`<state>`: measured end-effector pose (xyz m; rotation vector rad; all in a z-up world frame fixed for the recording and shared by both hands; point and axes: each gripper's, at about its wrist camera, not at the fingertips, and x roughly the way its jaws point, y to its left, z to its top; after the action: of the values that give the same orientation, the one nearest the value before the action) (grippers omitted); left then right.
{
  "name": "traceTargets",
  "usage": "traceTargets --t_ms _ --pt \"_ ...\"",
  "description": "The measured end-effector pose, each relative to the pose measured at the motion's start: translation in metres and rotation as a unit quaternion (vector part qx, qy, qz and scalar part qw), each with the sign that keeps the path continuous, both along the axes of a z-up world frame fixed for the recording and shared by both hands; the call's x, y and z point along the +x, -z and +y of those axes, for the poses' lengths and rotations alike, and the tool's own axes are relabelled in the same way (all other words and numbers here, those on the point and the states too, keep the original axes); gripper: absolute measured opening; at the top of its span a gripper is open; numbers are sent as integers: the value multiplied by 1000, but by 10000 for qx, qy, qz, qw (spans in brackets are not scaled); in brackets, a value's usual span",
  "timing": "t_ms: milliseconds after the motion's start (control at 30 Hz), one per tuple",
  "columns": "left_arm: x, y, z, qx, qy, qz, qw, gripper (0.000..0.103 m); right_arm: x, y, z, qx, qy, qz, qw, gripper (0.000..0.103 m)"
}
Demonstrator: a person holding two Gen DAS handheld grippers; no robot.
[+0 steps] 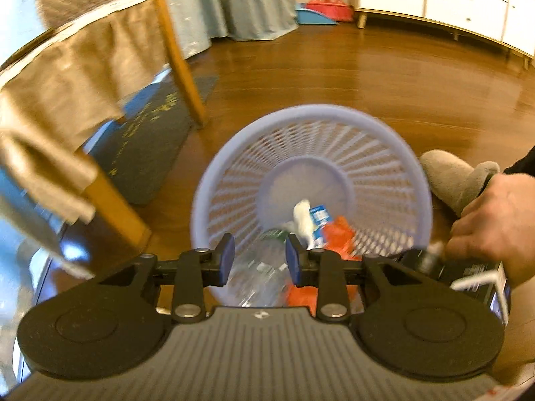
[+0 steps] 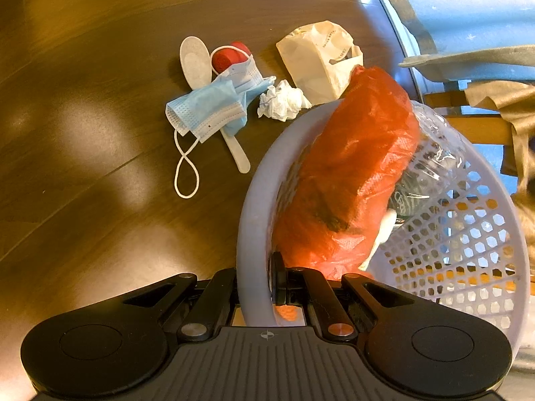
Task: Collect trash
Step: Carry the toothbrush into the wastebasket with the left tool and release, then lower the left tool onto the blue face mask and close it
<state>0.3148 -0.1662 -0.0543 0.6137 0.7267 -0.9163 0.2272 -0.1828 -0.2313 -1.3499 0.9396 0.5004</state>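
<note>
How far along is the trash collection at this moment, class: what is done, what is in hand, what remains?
Done: an orange plastic bag and a clear plastic bottle already lie in the lavender basket. In hand: the right gripper clamps the basket's rim; the left gripper is open, holding nothing. Left on the table: a blue face mask, a white spoon, a crumpled tissue, a red cap, and a white bag.

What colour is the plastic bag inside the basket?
Orange-red; the plastic bag shows best in the right wrist view.
</note>
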Motion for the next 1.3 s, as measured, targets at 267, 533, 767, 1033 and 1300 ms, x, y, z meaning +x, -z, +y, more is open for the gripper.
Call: traceTargets --t_ms 267,533,767,1033,1300 --pt "1 4 53 126 -490 -128 9986 28 2 0 1 6 17 12 10000 0" --pt "-3 43 98 483 -927 -46 9945 31 4 -2 0 37 47 -38 10000 0" --pt "-12 86 119 692 -1111 187 9912 36 6 -1 1 13 40 -57 10000 0" --pt "-22 117 123 733 -1072 341 9909 42 10 -1 -4 10 103 -93 9999 0" --pt "-36 148 113 751 -761 533 9928 43 13 -1 -9 -22 149 -102 9998 0"
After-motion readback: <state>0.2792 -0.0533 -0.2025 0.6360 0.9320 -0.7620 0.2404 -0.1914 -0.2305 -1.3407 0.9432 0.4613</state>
